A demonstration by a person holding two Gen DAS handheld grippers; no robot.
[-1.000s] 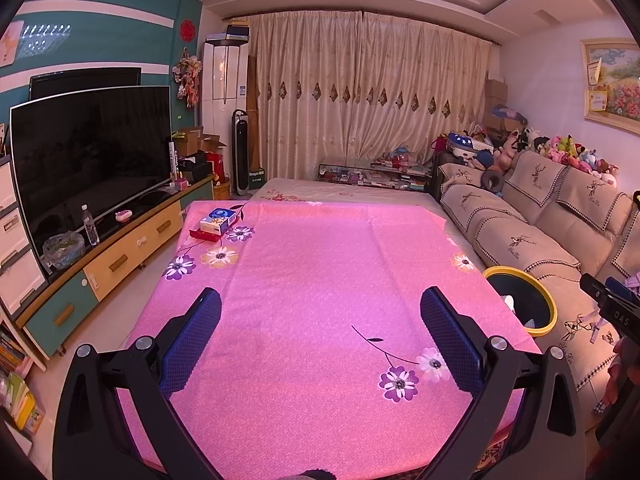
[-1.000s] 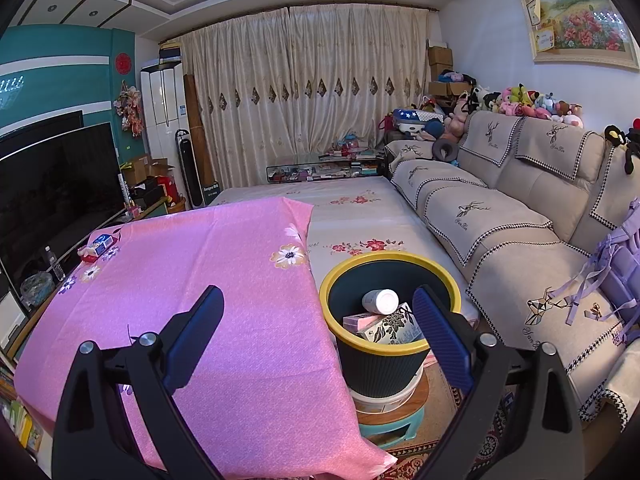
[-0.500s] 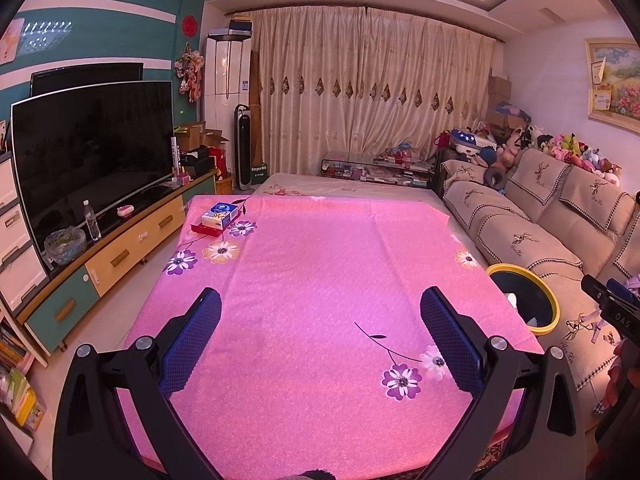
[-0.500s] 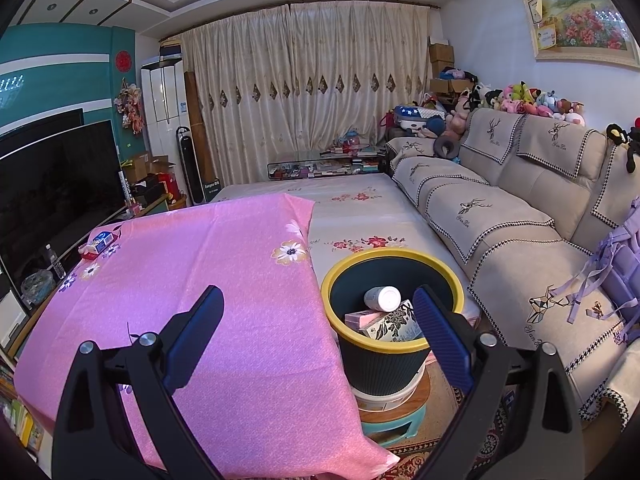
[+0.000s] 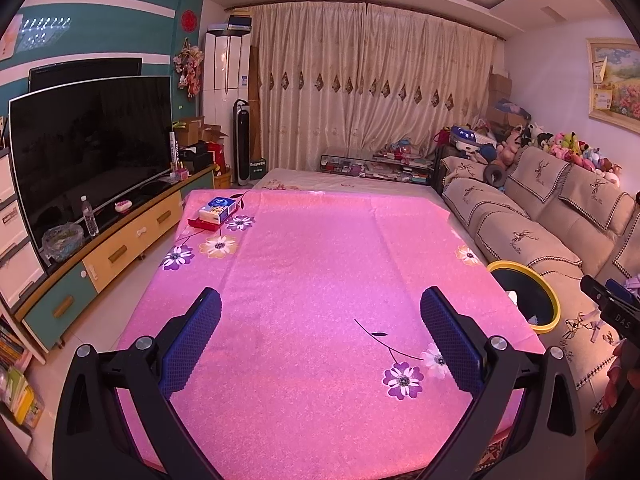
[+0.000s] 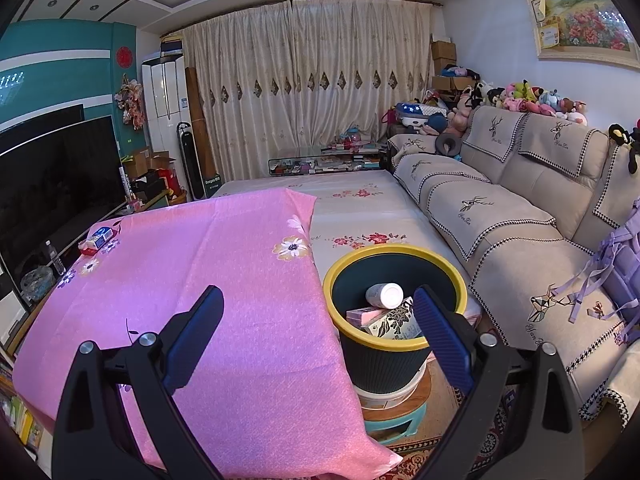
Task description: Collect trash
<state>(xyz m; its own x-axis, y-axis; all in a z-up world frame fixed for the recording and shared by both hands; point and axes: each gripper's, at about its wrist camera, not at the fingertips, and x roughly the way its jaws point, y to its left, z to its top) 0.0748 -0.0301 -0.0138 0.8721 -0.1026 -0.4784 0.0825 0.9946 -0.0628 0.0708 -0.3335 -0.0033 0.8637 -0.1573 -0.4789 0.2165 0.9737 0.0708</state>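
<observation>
Both grippers hovering wide apart and empty over the pink tablecloth (image 5: 320, 280)

The yellow-rimmed bin (image 6: 352, 344) is sitting just ahead of the right gripper (image 6: 318, 304), holding a white bottle (image 6: 385, 295), a pink box (image 6: 362, 315) and a floral carton (image 6: 394, 320); far ahead-left of the left gripper (image 5: 320, 312), a tissue pack (image 5: 217, 208) is lying in a red tray (image 5: 200, 224)
</observation>
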